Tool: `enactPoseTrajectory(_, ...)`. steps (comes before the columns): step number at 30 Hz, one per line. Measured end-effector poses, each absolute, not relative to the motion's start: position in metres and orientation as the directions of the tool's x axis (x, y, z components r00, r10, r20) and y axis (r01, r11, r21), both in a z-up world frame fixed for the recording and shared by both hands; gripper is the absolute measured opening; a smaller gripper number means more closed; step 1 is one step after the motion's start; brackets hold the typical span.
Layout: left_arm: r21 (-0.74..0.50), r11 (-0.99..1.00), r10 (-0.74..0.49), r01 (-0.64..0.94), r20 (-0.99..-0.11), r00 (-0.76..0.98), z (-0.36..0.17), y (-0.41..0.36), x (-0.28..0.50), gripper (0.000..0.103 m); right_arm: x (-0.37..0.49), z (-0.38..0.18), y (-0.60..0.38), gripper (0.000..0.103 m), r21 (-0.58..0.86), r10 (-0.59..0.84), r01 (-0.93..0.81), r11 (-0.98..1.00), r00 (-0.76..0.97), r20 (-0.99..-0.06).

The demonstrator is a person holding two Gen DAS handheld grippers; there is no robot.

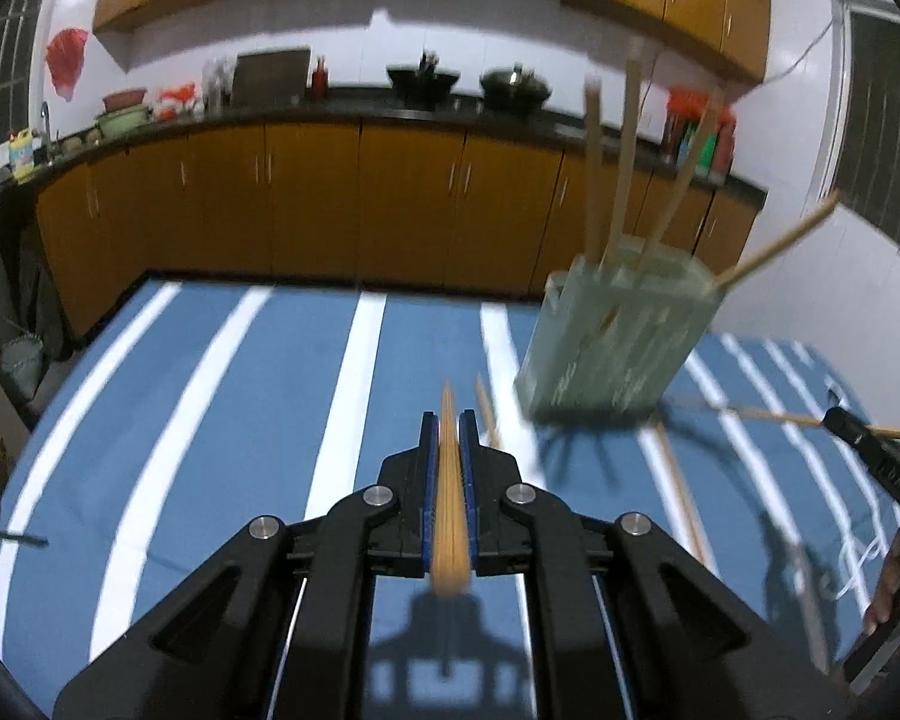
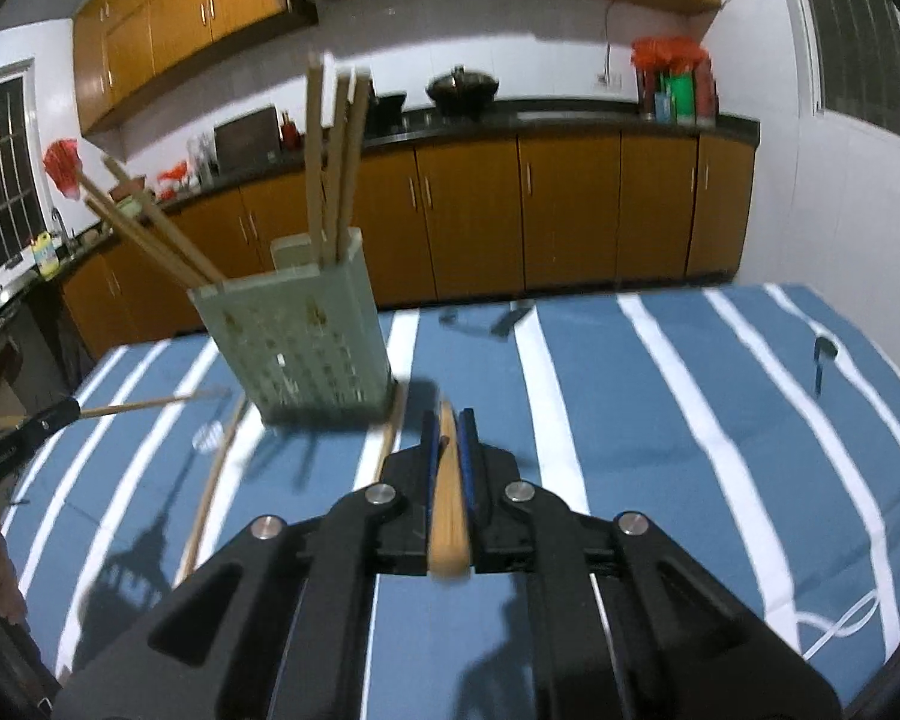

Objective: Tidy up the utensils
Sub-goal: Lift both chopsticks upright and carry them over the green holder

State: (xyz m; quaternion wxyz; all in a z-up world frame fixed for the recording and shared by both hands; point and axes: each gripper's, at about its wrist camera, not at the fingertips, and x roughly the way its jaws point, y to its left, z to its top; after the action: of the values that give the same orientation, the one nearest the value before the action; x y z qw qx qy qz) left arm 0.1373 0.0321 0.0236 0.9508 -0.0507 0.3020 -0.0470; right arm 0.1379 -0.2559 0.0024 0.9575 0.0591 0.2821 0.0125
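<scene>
Striped blue counter (image 1: 210, 396): each tool, left tool (image 1: 449, 420) and right tool (image 2: 448, 420), is clamped on a chopstick lying along its fingers; the holder (image 1: 618, 342) stands ahead between them, nearer the right.

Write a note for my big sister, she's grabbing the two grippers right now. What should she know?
Left gripper: shut on one wooden chopstick, held above the blue-and-white striped tablecloth.
Right gripper: shut on another wooden chopstick.
The pale green perforated plastic holder stands on the cloth.
Done: several chopsticks already stand in the holder.
Left: drop both held chopsticks in, then pick up the loose chopsticks lying on the cloth beside the holder.
</scene>
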Motion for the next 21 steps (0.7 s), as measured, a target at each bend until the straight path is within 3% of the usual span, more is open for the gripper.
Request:
enactPoseTrajectory(8,-0.130,0.988,-0.141,0.087,-0.498,0.855,0.063,0.028,0.148,0.007,0.141,0.035,-0.258,0.008,0.112,0.058,-0.006,0.994,0.880,-0.471)
enactPoseTrajectory(21,-0.143,0.968,-0.242,0.207,-0.309,0.920,0.140,-0.007,0.134,0.007,0.122,0.134,-0.249,0.008,0.172,0.198,-0.157,0.973,0.947,-0.252)
